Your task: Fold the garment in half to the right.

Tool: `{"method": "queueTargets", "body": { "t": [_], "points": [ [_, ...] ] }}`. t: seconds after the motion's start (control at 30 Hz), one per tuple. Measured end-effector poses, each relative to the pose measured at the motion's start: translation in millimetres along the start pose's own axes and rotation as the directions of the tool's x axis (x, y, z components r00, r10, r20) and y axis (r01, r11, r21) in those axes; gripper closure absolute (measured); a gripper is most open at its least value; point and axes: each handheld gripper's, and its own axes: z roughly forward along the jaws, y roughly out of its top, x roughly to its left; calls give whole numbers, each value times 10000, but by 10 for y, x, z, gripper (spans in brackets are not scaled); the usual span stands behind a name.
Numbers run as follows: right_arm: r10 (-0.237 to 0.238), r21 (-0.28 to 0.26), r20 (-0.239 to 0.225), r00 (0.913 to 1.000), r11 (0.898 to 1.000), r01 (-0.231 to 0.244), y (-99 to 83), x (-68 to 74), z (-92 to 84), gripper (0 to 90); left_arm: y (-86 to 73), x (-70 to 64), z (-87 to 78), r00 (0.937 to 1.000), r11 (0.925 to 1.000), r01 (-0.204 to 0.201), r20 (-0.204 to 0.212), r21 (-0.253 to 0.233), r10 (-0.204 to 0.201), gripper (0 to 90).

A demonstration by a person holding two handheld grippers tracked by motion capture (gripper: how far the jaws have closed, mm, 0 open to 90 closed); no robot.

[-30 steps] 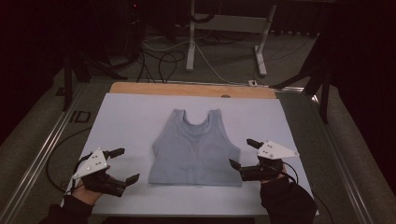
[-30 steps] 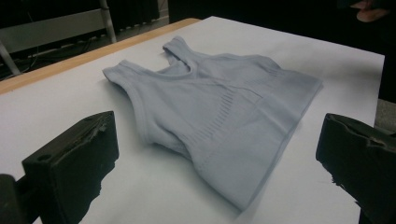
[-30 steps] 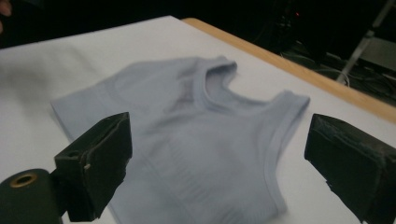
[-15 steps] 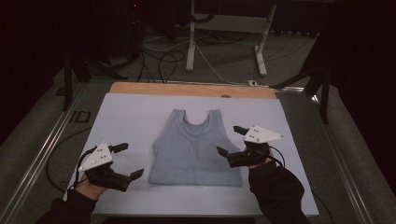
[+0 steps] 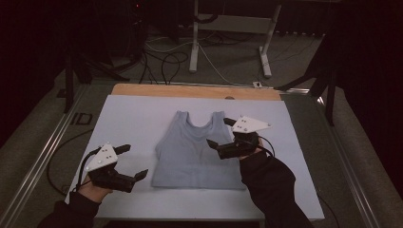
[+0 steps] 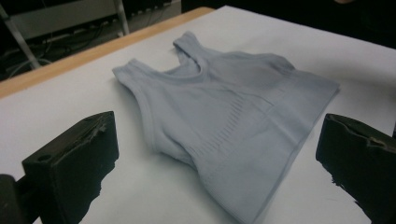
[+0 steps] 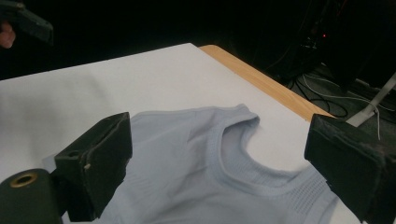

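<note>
In the high view, a pale blue-grey tank top [image 5: 195, 154] lies flat near the middle of a white sheet [image 5: 133, 118] that covers the table, its straps pointing toward the wooden edge [image 5: 190, 90] on the far side. The left gripper [image 5: 134, 162] sits just off the tank top's lower left corner, above the sheet, apart from the cloth, with its jaws spread wide and nothing between them. The right gripper [image 5: 221, 132] is over the tank top's right side, near the right strap and armhole, jaws likewise spread and released. A dark sleeve [image 5: 273, 185] runs back from it past the tank top's hem.

In the left gripper view, the tank top [image 6: 224, 126] lies ahead of and between the two black jaws, which stand far apart and hold nothing. The hem is the nearest part of the tank top, the straps the farthest.

In the right gripper view, the tank top [image 7: 205, 168] lies below the parted jaws, its neckline between them. Neither jaw is seen pressing the cloth. The wooden edge [image 7: 266, 84] runs beyond the tank top's straps.
</note>
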Motion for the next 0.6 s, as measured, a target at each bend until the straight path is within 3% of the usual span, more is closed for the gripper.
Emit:
{"method": "queueTargets", "body": {
  "t": [0.07, 0.13, 0.23, 0.33, 0.6],
  "points": [
    [5, 27, -24, 10000, 10000, -5, 13, -2, 26, 79, 1, -4, 20, 10000, 9998, 56, -24, 211, -56, 0],
    [34, -16, -114, 9999, 10000, -34, 44, -11, 106, 79, -8, -24, 72, 9993, 9989, 212, -330, 414, -198, 0],
    [51, -52, -188, 9998, 10000, -52, 75, -6, 192, 79, -35, -19, 135, 9991, 9977, 283, -346, 620, -262, 0],
    [213, -157, -307, 9993, 9996, -218, 106, -7, 283, 79, -64, -41, 207, 9995, 9952, 265, -194, 942, -248, 0],
    [127, 87, -481, 9988, 9999, -123, 154, -33, 540, 79, -146, -79, 365, 9986, 9895, 407, 264, 1388, -448, 0]
  ]
}}
